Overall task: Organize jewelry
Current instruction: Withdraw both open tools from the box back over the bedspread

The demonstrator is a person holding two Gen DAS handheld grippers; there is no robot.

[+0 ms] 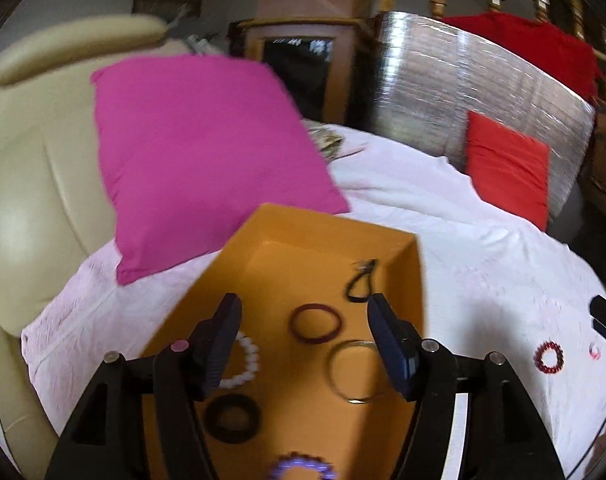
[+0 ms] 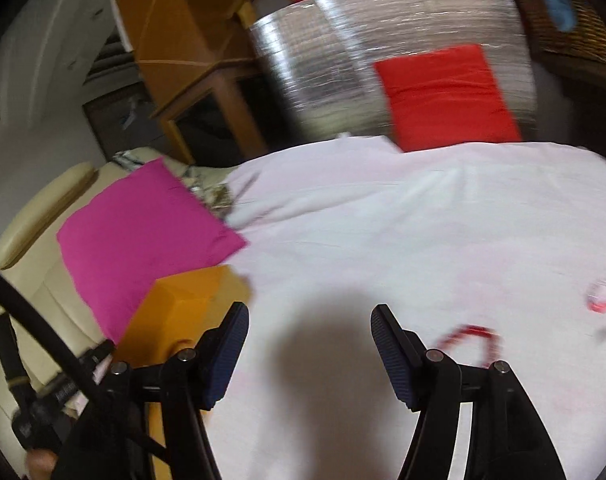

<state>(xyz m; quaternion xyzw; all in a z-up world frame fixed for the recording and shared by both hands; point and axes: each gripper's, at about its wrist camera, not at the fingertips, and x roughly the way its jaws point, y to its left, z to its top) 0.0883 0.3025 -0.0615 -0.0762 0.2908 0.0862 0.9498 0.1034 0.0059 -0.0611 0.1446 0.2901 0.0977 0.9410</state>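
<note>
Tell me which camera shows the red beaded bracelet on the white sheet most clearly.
The left wrist view: the red beaded bracelet lies whole and fairly sharp on the white sheet. The right wrist view shows it only as a blurred red arc, partly behind the right tool.

Both wrist views low over white sheet (image 1: 483, 264), orange box (image 1: 327, 280) shared.

Several bangles (image 1: 314, 323) lie flat in orange box (image 1: 331, 240); details blurred.

Matt orange card box (image 1: 243, 256), glossy white beads (image 1: 249, 360), a shiny thin metal bangle (image 1: 353, 372), soft wrinkled white cloth sheet (image 1: 483, 260), crinkly silver foil panel (image 1: 463, 96), smooth cream leather headboard (image 1: 35, 184).
</note>
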